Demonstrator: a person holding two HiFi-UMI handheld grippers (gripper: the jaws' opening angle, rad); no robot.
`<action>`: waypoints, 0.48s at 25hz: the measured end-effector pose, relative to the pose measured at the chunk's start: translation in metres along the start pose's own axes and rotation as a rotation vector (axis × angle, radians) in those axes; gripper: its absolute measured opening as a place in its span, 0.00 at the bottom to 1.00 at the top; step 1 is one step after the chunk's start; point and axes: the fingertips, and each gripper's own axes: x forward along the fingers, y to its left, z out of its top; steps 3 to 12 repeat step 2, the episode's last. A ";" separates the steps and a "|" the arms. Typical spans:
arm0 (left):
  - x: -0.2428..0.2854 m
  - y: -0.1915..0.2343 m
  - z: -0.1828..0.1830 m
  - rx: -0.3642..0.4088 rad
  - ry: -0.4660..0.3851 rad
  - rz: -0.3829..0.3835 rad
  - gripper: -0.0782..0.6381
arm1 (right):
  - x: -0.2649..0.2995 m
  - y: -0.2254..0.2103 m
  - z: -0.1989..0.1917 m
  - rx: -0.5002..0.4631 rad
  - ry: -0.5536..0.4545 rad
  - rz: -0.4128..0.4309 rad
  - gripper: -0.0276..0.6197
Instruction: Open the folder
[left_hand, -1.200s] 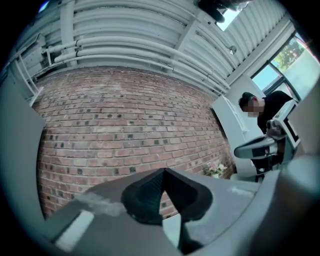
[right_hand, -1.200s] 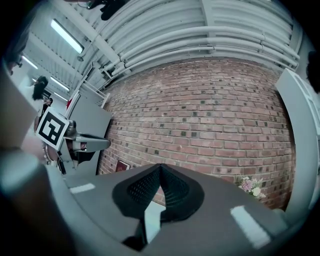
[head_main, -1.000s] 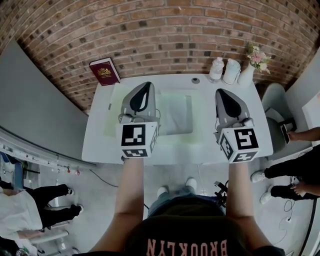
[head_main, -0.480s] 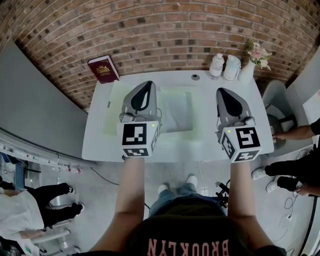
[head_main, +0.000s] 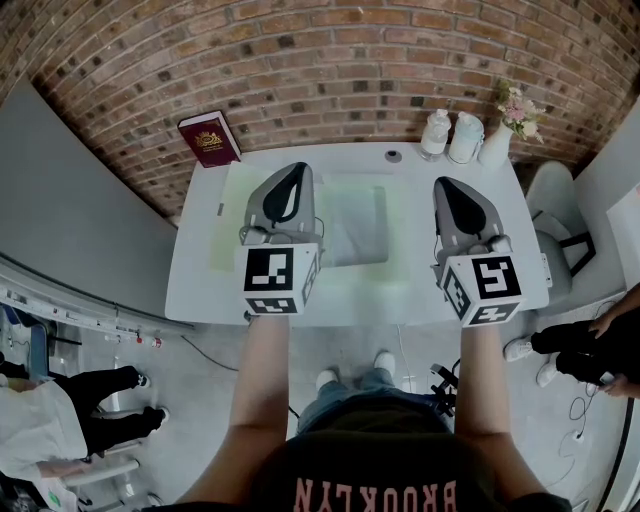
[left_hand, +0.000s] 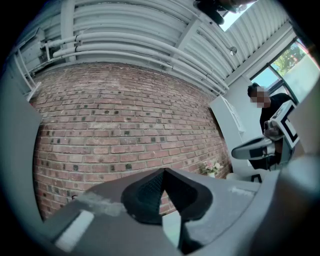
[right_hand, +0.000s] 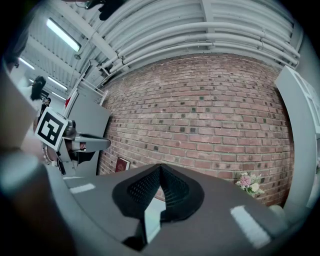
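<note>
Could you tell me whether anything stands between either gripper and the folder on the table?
Nothing visible does. The pale green translucent folder lies flat on the white table, below and between the left gripper and the right gripper. The dark red book leans at the back wall, aside.

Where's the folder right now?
In the head view, the pale green folder lies flat in the middle of the white table, partly behind the left gripper and left of the right gripper.
</note>
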 end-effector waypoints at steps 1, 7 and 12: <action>0.000 0.001 0.001 0.001 -0.002 0.000 0.11 | 0.000 0.000 0.001 0.000 -0.002 0.000 0.04; 0.000 0.001 0.002 0.001 -0.004 0.000 0.11 | 0.001 0.000 0.001 0.000 -0.003 0.000 0.04; 0.000 0.001 0.002 0.001 -0.004 0.000 0.11 | 0.001 0.000 0.001 0.000 -0.003 0.000 0.04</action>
